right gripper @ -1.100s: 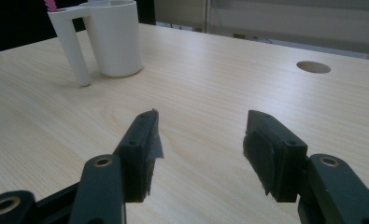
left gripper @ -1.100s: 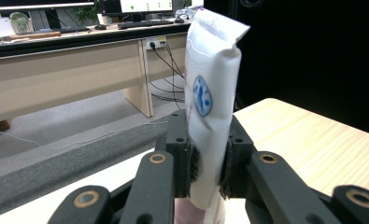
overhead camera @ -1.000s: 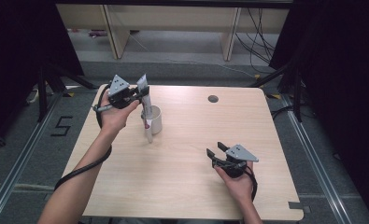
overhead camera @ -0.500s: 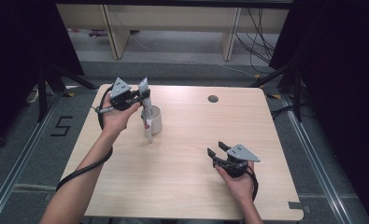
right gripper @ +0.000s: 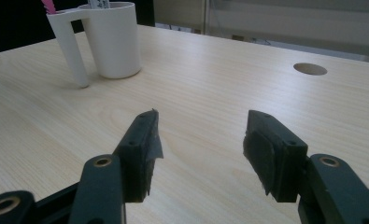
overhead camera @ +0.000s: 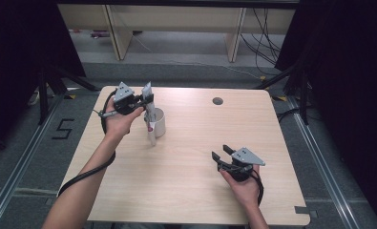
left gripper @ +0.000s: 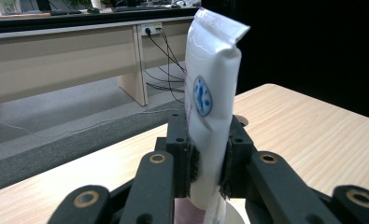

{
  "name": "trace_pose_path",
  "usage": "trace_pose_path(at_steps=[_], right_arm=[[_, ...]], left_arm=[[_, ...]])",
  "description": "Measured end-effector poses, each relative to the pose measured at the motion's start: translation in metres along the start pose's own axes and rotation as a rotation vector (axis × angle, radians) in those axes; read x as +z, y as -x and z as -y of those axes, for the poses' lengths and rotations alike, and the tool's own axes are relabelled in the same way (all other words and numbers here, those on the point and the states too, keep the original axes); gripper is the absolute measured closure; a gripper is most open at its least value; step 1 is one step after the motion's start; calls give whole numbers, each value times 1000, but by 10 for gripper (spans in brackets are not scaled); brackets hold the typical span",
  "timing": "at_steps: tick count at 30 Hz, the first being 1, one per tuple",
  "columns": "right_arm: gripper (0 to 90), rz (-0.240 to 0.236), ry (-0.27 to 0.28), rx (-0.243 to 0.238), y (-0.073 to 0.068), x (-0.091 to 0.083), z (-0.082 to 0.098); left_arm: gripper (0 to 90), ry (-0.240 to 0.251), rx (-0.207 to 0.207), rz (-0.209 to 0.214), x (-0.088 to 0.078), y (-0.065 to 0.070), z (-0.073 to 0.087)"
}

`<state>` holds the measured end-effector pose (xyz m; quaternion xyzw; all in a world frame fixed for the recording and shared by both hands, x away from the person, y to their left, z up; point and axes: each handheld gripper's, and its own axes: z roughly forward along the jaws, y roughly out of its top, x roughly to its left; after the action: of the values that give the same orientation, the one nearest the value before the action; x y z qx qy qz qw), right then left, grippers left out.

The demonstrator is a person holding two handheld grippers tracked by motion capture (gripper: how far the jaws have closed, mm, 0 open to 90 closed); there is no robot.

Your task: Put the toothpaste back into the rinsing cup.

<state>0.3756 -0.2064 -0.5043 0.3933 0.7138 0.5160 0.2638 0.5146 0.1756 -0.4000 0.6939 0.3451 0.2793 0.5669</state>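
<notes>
The light wooden table point(overhead camera: 186, 191) is bare but for a white handled cup point(overhead camera: 158, 123) near its far left. Above that cup, the left gripper point(overhead camera: 147, 99) pinches a white toothpaste tube point(left gripper: 210, 116) tight between its jaws, upright, its lower end at the cup's mouth. It looks nearly placed; letting go remains. The right gripper point(overhead camera: 223, 156) rests near the front edge, jaws wide apart and holding nothing.

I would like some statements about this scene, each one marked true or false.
1. The left claw is shut on the white tube. True.
2. The right claw holds the white cup. False: it is open and empty, apart from the cup.
3. The tube stands above the cup. True.
4. The cup lies on its side. False: it stands upright on the table.
5. The right claw hovers over the table's round hole. False: it is nearer the person.
</notes>
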Motion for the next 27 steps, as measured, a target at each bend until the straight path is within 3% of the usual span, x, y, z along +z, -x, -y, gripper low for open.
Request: trace_pose_path(at_steps=[3,5,7,17,18,23,27], right_arm=[[454,-14,1,10,0,1,0],[454,-15,7,-10,1,1,0],[454,-16,0,11,-1,1,0],[453,-8,-4,4,0,0,0],[454,-10,-6,21,-1,0,0],[453,1,3,-9,1,1,0],[453,-6,3,-4,1,1,0]], left_arm=[[766,-2,-1,3,1,-1,2],[765,-4,-1,3,2,-1,4],[766,-4,-4,4,2,-2,5],[765,-10,0,14,5,-2,9],[765,-10,-2,13,6,-2,9],[765,-25,-6,16,7,-3,14],[765,-33,-10,21,9,-4,17]])
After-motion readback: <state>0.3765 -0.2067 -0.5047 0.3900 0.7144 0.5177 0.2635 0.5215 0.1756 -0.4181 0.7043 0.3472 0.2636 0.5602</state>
